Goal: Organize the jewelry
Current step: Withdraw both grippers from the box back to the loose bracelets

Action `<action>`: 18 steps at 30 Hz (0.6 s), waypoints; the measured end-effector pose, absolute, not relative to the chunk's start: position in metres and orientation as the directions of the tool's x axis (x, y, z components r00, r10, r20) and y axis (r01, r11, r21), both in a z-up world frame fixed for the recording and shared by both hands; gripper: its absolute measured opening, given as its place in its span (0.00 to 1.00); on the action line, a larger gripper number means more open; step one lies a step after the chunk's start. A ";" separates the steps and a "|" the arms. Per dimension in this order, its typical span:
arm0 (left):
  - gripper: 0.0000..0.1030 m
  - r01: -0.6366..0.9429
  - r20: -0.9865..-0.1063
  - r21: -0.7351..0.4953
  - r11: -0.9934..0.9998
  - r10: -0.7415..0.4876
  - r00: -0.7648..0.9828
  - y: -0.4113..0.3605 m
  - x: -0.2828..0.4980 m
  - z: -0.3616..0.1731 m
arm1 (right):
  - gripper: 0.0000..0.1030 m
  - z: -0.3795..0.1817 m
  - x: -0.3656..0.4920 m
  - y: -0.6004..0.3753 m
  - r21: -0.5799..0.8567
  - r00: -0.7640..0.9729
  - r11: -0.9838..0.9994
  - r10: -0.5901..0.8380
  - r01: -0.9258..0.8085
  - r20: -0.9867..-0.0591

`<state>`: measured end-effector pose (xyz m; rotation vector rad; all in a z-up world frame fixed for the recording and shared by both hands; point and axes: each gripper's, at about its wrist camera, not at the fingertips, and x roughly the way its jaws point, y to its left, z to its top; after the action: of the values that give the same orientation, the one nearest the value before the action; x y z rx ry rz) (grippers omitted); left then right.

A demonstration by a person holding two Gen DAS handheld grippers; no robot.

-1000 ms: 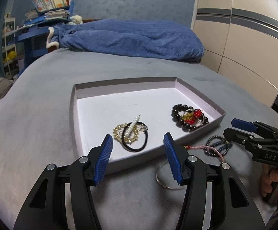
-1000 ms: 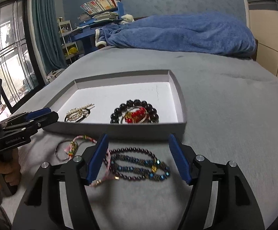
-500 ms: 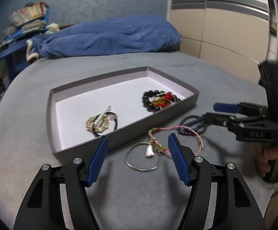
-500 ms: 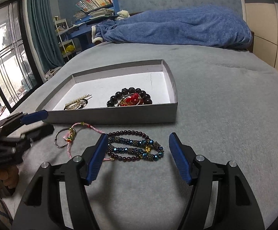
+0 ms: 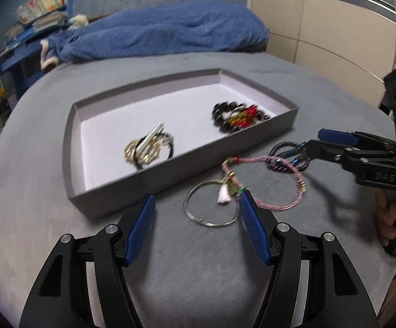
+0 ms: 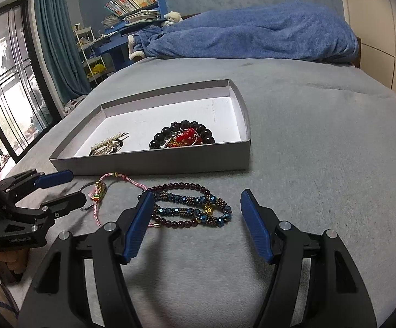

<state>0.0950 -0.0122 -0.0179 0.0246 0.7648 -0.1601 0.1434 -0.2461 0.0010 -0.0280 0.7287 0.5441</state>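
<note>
A grey tray (image 5: 252, 147) (image 6: 148, 164) with a white floor lies on the grey bed. In it are a black-bead bracelet with red beads (image 5: 236, 119) (image 6: 184, 136) and a gold piece with a pearl clip and black hair tie (image 5: 148, 147) (image 6: 106, 146). In front of the tray lie a silver ring (image 5: 211, 205), a pink cord bracelet (image 5: 269, 183) (image 6: 116, 177) and dark and blue beaded bracelets (image 6: 192, 207) (image 5: 288, 155). My left gripper (image 5: 195, 205) is open over the silver ring. My right gripper (image 6: 195, 199) is open around the beaded bracelets.
A blue blanket (image 5: 157, 32) (image 6: 252, 35) lies at the bed's far end. A wardrobe (image 5: 334, 22) stands on the right. A blue desk with books (image 6: 132, 8) and a window with a curtain (image 6: 47, 41) are on the left.
My left gripper has swung right from over the tray to over the silver ring. My right gripper has pulled back a little and come lower behind the beaded bracelets.
</note>
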 end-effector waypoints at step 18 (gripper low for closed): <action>0.55 0.203 -0.733 -0.013 0.979 -0.148 0.664 -0.023 0.100 -0.026 | 0.65 -0.003 0.151 -0.244 0.155 0.603 0.872 0.439 -0.464 -0.667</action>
<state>0.1003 -0.0230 -0.0263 0.0720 0.8209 -0.1983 0.1508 -0.2439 -0.0029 -0.0353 0.7621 0.5226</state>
